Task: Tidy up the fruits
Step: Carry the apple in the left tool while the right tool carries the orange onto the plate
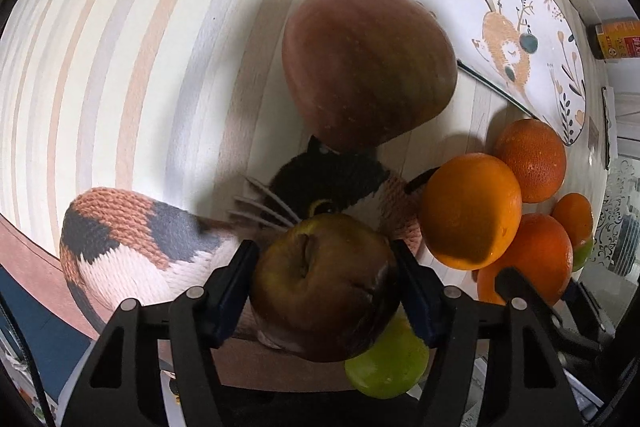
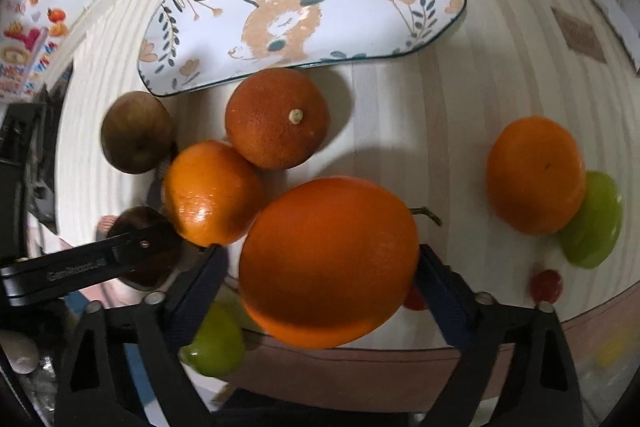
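Note:
My left gripper (image 1: 322, 255) points down over a bruised brown-green apple (image 1: 324, 291), and both pads press on the apple's sides. A bigger red-brown apple (image 1: 368, 63) lies just beyond it. My right gripper (image 2: 320, 255) straddles a large orange (image 2: 328, 259); its right pad is at the peel and a thin gap shows at the left pad. Two more oranges (image 2: 212, 191) (image 2: 276, 119) lie close behind, below the empty deer-print plate (image 2: 300, 7). In the right wrist view the left gripper's finger (image 2: 80, 267) crosses the dark apple (image 2: 144, 223).
A knitted cat toy (image 1: 132, 247) lies under and left of the held apple. Green apples (image 2: 216, 343) (image 2: 596, 223), another orange (image 2: 536, 175) and small red fruits (image 2: 546, 285) sit near the table's brown front edge (image 2: 360, 367). A jar (image 1: 616, 39) stands far right.

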`<state>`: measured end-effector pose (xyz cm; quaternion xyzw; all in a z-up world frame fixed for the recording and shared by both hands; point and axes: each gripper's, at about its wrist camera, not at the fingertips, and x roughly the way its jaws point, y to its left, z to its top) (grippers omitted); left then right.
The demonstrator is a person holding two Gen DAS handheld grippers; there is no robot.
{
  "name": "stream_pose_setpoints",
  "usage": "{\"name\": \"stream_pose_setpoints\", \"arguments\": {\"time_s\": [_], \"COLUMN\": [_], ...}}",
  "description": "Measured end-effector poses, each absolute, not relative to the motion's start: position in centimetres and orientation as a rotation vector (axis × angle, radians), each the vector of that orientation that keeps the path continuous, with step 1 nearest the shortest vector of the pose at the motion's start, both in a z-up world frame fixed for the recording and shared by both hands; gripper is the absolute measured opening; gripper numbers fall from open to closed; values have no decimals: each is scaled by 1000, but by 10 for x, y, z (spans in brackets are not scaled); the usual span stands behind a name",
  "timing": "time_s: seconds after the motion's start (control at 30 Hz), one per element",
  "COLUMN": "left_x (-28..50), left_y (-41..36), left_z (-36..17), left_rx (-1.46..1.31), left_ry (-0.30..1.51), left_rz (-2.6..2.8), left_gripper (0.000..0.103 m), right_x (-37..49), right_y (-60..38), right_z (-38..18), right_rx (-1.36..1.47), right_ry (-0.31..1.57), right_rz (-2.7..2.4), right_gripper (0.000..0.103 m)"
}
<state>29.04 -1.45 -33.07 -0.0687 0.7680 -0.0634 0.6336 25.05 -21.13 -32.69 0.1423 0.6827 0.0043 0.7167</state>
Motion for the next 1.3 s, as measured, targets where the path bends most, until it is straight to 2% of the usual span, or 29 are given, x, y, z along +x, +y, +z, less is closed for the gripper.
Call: {"name": "stream_pose_setpoints", "arguments": {"time_s": [0.37,0.7,1.07,1.3], "left_x": [280,285,320,384], "left_y": [-32,-29,-52,-90], "left_z": [-322,-295,-198,-182], "left_rx": [-112,-95,-94,-45], "left_ry": [1736,1711,1581,1523], "left_rz": [-126,-128,-233,-261], "left_gripper": [64,64,64,64], "right_x": [255,254,271,322], "right_y": [-192,-209,-249,-278], "right_z": [-335,-330,-262,-225], "right_rx": [185,274,359,358], "right_ry": [1529,1542,1454,1383], "right_rz": [41,58,93,54], "right_gripper": [85,84,84,84]}}
